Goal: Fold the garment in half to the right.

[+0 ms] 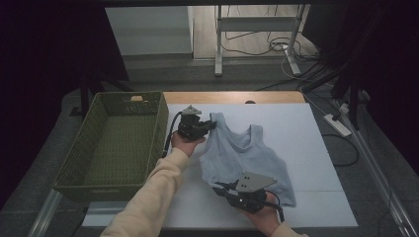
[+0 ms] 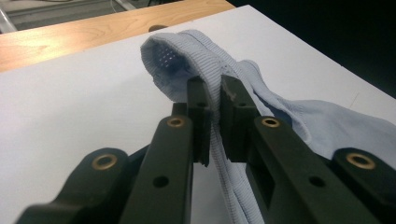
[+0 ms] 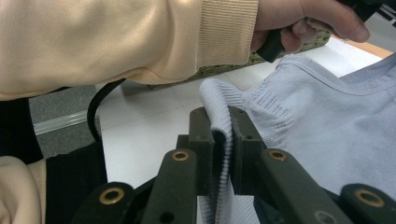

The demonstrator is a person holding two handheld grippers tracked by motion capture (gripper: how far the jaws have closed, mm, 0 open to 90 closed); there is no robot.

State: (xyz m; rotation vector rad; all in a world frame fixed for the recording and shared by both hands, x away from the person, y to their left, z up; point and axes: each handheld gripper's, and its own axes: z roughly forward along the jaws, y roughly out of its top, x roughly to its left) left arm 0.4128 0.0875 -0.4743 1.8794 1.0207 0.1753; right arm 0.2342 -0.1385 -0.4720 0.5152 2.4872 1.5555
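Centre frame on the white surface (image 1: 316, 148), the blue vest (image 1: 247, 158) lies pinched at strap by the left hand-held gripper (image 1: 210, 126) and at hem by the right hand-held gripper (image 1: 221, 190), probably for folding.

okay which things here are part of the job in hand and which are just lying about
In the job:
light blue vest
left gripper, shut on its shoulder strap
right gripper, shut on its hem corner
green woven basket

Lying about:
power strip
floor cables
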